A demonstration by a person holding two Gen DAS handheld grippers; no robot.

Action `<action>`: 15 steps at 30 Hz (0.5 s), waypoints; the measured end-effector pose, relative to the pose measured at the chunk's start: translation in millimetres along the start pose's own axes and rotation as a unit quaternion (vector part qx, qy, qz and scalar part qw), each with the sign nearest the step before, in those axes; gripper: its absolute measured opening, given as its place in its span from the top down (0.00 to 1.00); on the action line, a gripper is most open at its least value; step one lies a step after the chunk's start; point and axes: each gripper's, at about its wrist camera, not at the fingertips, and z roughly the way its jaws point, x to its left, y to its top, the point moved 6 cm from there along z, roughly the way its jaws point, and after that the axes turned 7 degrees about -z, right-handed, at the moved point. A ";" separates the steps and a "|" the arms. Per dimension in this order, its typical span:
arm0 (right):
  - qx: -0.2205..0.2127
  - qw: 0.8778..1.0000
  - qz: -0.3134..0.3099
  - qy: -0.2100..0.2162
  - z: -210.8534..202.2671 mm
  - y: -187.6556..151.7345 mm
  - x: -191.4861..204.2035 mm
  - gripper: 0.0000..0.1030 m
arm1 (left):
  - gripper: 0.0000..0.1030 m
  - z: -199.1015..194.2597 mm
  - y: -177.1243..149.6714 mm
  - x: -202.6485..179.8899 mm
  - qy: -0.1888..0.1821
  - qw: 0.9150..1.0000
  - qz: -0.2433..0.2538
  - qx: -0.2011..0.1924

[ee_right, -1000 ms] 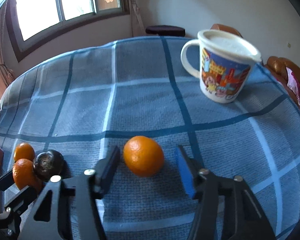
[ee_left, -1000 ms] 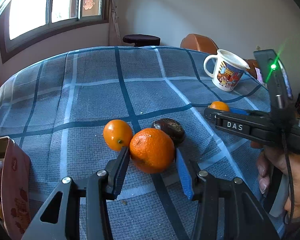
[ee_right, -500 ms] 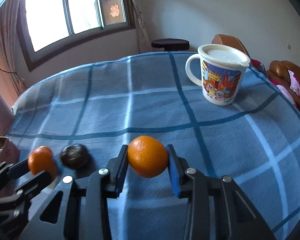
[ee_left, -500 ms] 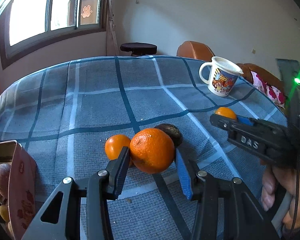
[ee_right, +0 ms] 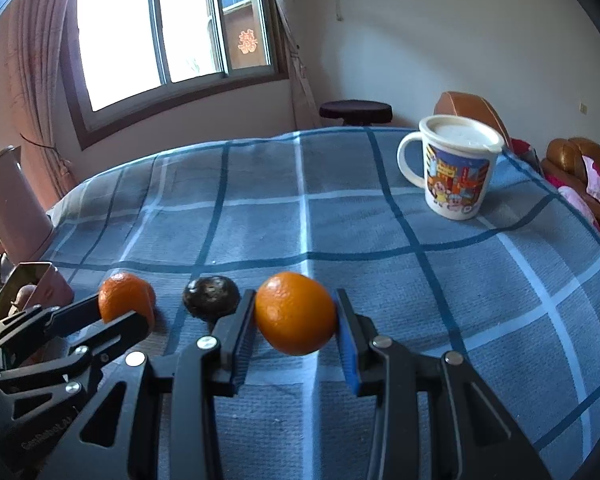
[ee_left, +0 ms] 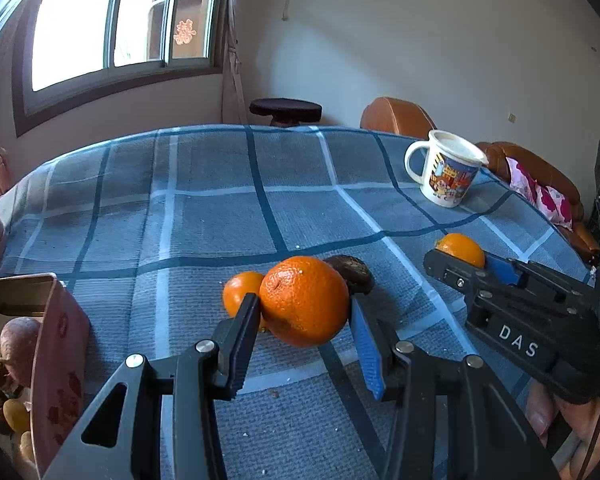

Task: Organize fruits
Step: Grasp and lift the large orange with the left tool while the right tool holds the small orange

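Claws are both pinching fruit: right claw point(ee_right: 295, 314), jaws newly closed, is lifting its orange point(ee_right: 295, 312); left claw point(ee_left: 305, 316) is gripping a larger orange point(ee_left: 304, 306), boxward next.

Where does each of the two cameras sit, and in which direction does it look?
Left wrist: on the left gripper, looking across the table; its fingers clamp a large orange; a hand shows.
Right wrist: on the right gripper, facing the same way, clamping a smaller orange.
Shared: mug, dark fruit, each other's gripper.
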 end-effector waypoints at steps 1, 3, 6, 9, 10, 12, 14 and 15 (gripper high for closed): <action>-0.003 1.000 -0.003 -0.001 -1.3 0.2 1.5 0.61 | 0.54 -1.3 -0.2 0.0 0.002 1.000 0.002 -0.003; -0.010 1.000 -0.010 -0.005 -3.9 1.2 4.0 0.61 | 0.54 -3.8 -0.1 -0.5 0.006 1.000 0.005 -0.008; -0.020 1.000 -0.018 -0.011 -7.6 2.4 7.1 0.61 | 0.54 -7.3 -0.4 -2.6 0.011 1.000 0.014 -0.017; -0.030 0.999 -0.023 -0.010 -11.5 3.6 9.2 0.61 | 0.54 -10.0 0.0 -5.1 0.017 0.999 0.023 -0.025; -0.033 0.999 -0.024 -0.011 -12.5 3.9 9.6 0.61 | 0.54 -10.6 0.0 -6.1 0.018 0.999 0.026 -0.027; -0.041 0.999 -0.025 -0.012 -16.3 4.4 10.2 0.61 | 0.54 -11.9 -0.1 -8.4 0.019 0.999 0.032 -0.031; -0.055 0.998 -0.027 -0.015 -22.2 5.2 10.9 0.61 | 0.54 -13.1 -0.2 -10.8 0.018 0.999 0.037 -0.034; -0.061 0.998 -0.029 -0.018 -24.5 5.7 11.7 0.61 | 0.54 -14.0 -0.4 -11.5 0.017 0.998 0.039 -0.036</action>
